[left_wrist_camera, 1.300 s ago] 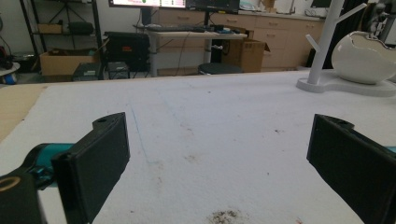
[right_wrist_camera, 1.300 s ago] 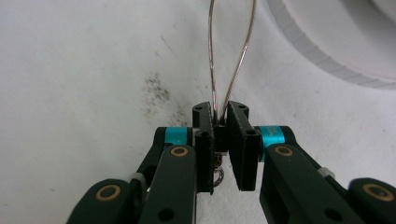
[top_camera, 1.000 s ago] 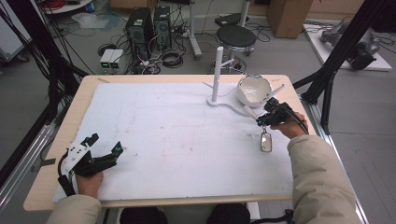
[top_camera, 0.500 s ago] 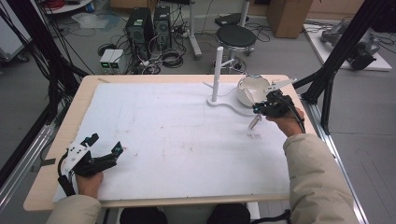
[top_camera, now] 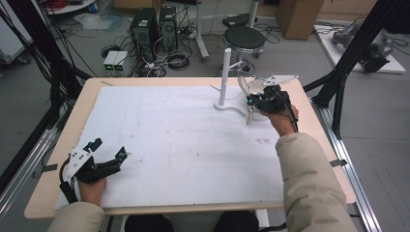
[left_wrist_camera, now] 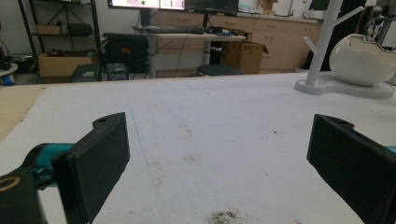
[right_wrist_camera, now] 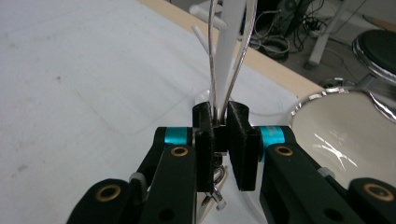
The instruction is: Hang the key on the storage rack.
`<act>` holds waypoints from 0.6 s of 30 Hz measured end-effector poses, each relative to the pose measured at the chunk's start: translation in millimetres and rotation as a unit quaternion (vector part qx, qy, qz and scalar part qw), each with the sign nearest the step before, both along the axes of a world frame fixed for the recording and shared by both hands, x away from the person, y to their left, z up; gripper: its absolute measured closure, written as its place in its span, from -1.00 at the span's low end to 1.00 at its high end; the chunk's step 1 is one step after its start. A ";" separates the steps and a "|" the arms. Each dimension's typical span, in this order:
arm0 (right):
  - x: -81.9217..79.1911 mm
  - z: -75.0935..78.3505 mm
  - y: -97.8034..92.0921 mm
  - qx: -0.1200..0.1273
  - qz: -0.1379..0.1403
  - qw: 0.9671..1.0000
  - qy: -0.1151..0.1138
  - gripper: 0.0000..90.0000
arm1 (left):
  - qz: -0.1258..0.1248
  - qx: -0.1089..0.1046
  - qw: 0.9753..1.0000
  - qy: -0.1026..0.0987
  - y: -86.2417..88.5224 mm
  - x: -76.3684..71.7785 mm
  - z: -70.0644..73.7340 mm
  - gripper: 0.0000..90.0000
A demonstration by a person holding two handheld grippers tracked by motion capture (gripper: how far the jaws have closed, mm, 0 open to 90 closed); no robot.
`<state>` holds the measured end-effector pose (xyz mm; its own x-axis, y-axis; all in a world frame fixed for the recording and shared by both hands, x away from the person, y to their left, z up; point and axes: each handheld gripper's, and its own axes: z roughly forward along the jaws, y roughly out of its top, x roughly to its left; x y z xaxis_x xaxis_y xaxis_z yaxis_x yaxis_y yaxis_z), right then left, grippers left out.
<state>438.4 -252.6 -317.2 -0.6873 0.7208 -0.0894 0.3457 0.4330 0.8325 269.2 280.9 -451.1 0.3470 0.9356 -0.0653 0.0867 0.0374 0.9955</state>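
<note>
A thin silver wire loop (right_wrist_camera: 212, 56) rises from between the jaws of my right gripper (right_wrist_camera: 219, 119), which is shut on it; a small clasp (right_wrist_camera: 217, 196) dangles below. In the high view my right gripper (top_camera: 256, 100) hovers at the far right of the table, just right of the white peg stand (top_camera: 225, 72) and over the white bowl (top_camera: 258, 86), with the loop (top_camera: 243, 86) curving toward the post. My left gripper (top_camera: 109, 150) rests at the near left, open, nothing between its fingers (left_wrist_camera: 100, 158).
A white mat (top_camera: 183, 145) covers the wooden table (top_camera: 72, 125). The stand's flat base (top_camera: 232, 107) and the bowl (left_wrist_camera: 362, 60) sit together at the far right. Black frame struts (top_camera: 338, 92) stand beside the table's right edge. A stool (top_camera: 246, 36) and computers lie beyond.
My right gripper has lifted the silver loop from the mat's right side and carried it away from me to the stand and bowl. The left gripper has stayed still.
</note>
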 end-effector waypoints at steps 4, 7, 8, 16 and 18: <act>3.3 -0.3 14.5 0.002 0.002 1.000 -0.006 0.82 | -0.001 0.001 1.000 0.000 0.2 -0.2 0.0 -0.86; 5.6 -1.7 23.3 -0.001 -0.001 1.000 -0.014 0.82 | -0.001 0.001 1.000 0.000 0.2 -0.2 0.1 -0.86; 5.4 -2.0 25.7 -0.001 -0.003 1.000 -0.011 0.82 | -0.001 0.001 1.000 0.000 0.2 -0.3 0.0 -0.86; 12.3 -10.2 43.4 -0.012 -0.010 1.000 -0.012 0.82 | -0.003 0.002 1.000 -0.002 0.2 -0.6 0.0 -0.86; 15.7 -14.4 50.2 -0.027 -0.017 0.999 -0.009 0.82 | -0.001 0.001 1.000 -0.003 0.0 -0.5 -0.2 -0.86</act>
